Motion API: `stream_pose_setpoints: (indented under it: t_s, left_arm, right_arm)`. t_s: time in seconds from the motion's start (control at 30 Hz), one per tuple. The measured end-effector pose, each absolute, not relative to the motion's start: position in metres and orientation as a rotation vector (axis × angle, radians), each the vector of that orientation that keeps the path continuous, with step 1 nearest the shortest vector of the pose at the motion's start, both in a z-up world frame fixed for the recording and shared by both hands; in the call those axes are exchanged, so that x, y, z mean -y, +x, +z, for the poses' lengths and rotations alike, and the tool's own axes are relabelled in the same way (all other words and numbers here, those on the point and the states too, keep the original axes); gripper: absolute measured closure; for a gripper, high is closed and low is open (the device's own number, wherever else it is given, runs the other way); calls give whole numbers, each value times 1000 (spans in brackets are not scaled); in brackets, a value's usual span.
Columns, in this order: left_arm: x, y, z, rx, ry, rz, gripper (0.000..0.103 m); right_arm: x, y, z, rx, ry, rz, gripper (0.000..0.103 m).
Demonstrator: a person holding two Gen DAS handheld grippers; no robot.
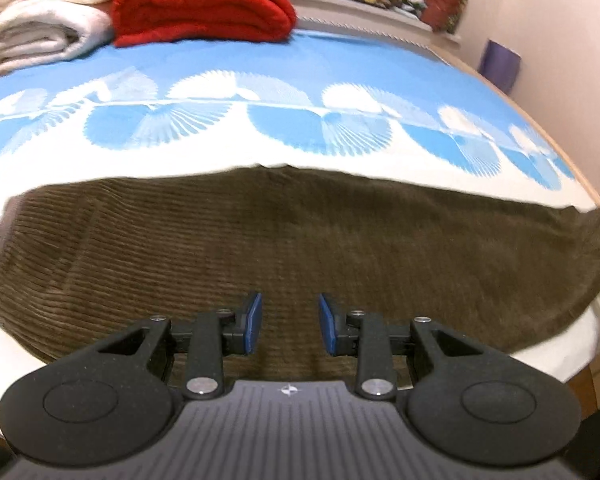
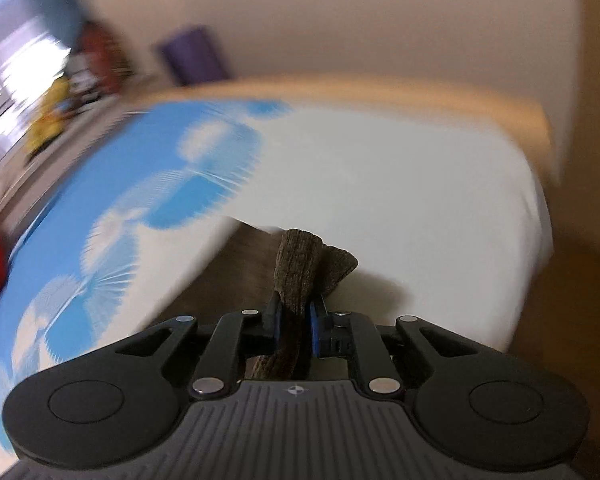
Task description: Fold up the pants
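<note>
Left wrist view is showing the pants (image 1: 284,240) lying flat along the near edge of the bed (image 1: 260,64). The left gripper (image 1: 288,328) is hanging over them, wide open, holding nothing. The right gripper (image 2: 294,320) is pinching a bunched end near the bed's right corner. Soft, thick, floppy cloth; probably best to grab it at an edge.

The right gripper (image 2: 296,320) pinches a bunched fold of brown corduroy pants (image 2: 300,268) between its blue pads (image 2: 313,330), the cloth sticking up past the fingertips. Beneath lies a bed (image 2: 400,200), white with a blue fan print at left. The background is blurred; a purple object (image 2: 194,58) stands by the wall.
</note>
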State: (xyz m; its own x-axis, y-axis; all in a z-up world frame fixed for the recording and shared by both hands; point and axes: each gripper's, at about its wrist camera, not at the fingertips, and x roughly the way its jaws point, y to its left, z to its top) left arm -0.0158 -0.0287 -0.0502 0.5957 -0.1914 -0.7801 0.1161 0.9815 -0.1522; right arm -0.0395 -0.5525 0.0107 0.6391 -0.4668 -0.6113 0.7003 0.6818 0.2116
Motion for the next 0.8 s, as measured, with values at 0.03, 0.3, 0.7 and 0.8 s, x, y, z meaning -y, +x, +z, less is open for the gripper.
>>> stream_pose_setpoints:
  t_s: [0.03, 0.3, 0.7, 0.8]
  left_arm:
    - [26, -15, -48, -904, -87, -169, 69]
    - [-20, -12, -42, -888, -150, -106, 69]
    - [-82, -2, -59, -965, -257, -37, 69]
    - [-82, 2, -61, -963, -240, -30, 68]
  right_arm:
    - [531, -30, 24, -539, 394, -664, 90]
    - [259, 1, 57, -386, -201, -172, 90]
    - [102, -35, -85, -826, -453, 304, 67]
    - [111, -35, -65, -773, -397, 296, 54]
